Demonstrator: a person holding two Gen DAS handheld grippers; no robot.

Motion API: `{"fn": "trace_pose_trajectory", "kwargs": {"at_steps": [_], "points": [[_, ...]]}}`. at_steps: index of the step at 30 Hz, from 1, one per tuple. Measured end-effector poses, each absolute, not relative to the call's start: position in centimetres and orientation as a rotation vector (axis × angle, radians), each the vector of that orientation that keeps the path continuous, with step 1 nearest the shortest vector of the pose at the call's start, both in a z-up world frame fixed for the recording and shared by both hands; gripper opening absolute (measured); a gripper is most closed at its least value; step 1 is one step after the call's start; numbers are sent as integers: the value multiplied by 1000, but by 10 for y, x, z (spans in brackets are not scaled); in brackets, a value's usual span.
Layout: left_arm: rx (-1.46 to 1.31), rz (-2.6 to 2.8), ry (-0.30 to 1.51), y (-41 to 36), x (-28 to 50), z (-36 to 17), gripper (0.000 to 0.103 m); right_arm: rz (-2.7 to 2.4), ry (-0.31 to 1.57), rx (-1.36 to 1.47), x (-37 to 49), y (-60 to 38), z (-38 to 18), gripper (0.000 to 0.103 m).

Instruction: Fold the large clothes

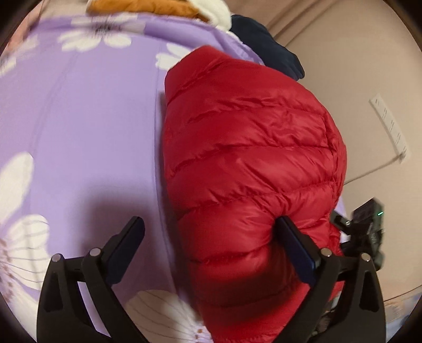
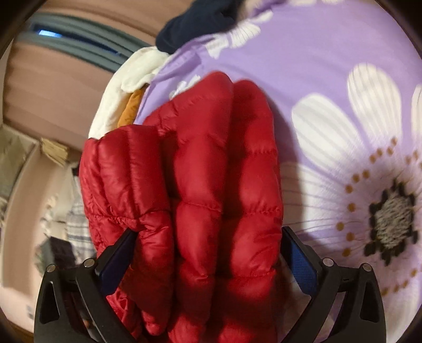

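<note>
- My left gripper (image 1: 211, 232) stood with its jaws spread wide; nothing was pinched between them.
- Its right finger (image 1: 298, 248) pressed into the side of the red puffer jacket (image 1: 245, 147), while its left finger (image 1: 126, 242) hung over bare bedding, apart from the jacket.
- Ahead of that claw and to its right the jacket lay in a quilted mound on the purple floral bedsheet (image 1: 79, 118).
- Far ahead of the claw I saw a dark navy garment (image 1: 266, 44) at the edge of the bed, and an orange and white garment (image 1: 158, 8) beyond the sheet.
- My right gripper (image 2: 208, 253) also had its jaws wide apart, with a bunched fold of the jacket (image 2: 211, 184) filling the gap between them.
- Its left finger (image 2: 116, 261) dented the fabric; its right finger (image 2: 300, 258) sat against the fold's other side. I could not tell whether they truly gripped it.
- To the right of this claw the bedsheet (image 2: 329, 66) showed a big white daisy print.
</note>
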State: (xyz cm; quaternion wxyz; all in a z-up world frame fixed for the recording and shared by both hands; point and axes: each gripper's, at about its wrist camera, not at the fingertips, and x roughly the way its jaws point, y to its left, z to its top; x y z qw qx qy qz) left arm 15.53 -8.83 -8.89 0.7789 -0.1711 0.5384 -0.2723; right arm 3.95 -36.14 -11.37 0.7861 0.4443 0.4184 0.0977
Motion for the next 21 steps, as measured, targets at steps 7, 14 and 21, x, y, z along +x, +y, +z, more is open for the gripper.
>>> {"fn": "trace_pose_trajectory", "kwargs": {"at_steps": [7, 14, 21], "points": [[-541, -659, 1222, -90, 168, -109, 103, 259, 908, 1009, 46, -362, -121, 102], [-677, -716, 1260, -100, 173, -127, 103, 286, 912, 1001, 56, -355, -123, 102], [-579, -727, 1218, -113, 166, -111, 96, 324, 883, 994, 57, -344, -120, 92]]}}
